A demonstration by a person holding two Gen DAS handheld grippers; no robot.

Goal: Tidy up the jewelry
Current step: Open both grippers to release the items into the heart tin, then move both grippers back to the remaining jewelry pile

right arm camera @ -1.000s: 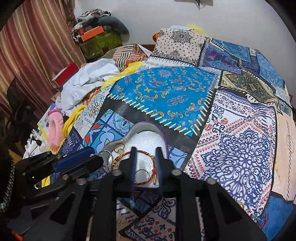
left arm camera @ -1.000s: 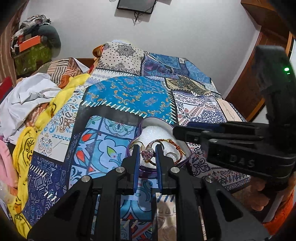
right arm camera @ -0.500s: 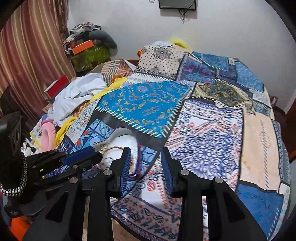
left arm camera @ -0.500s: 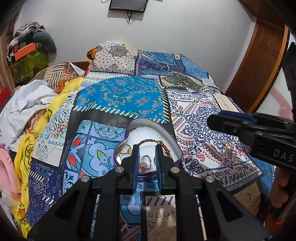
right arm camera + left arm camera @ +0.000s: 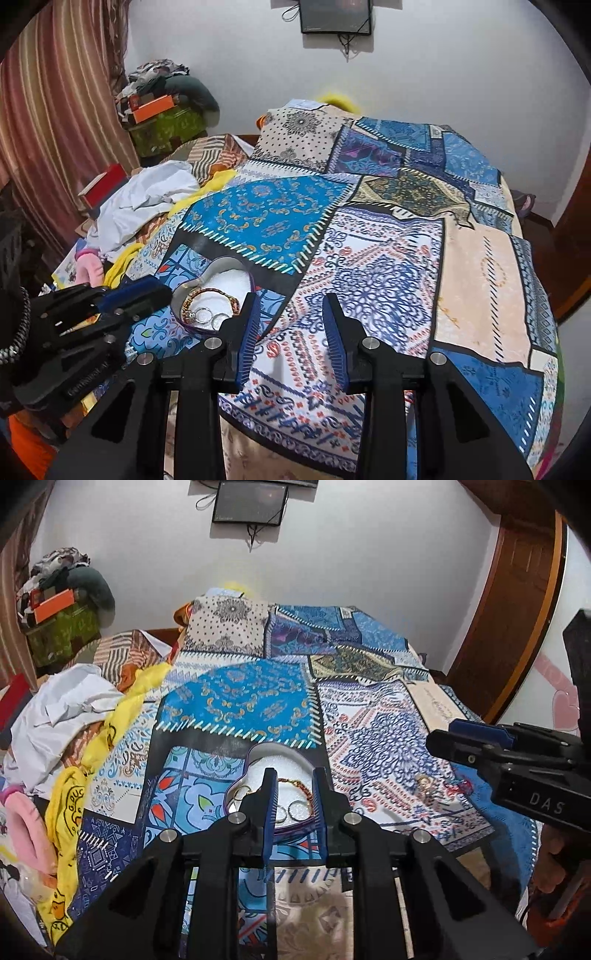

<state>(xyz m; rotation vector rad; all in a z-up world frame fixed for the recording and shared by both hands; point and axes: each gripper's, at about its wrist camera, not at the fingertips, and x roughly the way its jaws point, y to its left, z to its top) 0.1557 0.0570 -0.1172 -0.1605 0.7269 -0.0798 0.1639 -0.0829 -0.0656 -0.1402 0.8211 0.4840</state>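
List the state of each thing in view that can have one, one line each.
Heart-shaped tin: open, no lid on it, resting on the quilt.
Beaded bracelet: inside the tin.
Rings: inside the tin.
Loose jewelry: out on the quilt, beside the tin.
Left gripper: empty, fingers just opening, a narrow gap.
Right gripper: empty, fingers just opening, apart.

Both tools are matte black plastic. The left gripper point(image 5: 294, 775) has two flat fingers faced with ribbed blue pads point(image 5: 270, 805) and silver round screws on its linkages. The right gripper point(image 5: 293, 302) matches it, with blue ribbed pads, silver screws and pale "DAS" lettering on its side. An orange sleeve point(image 5: 554, 919) shows beneath it.
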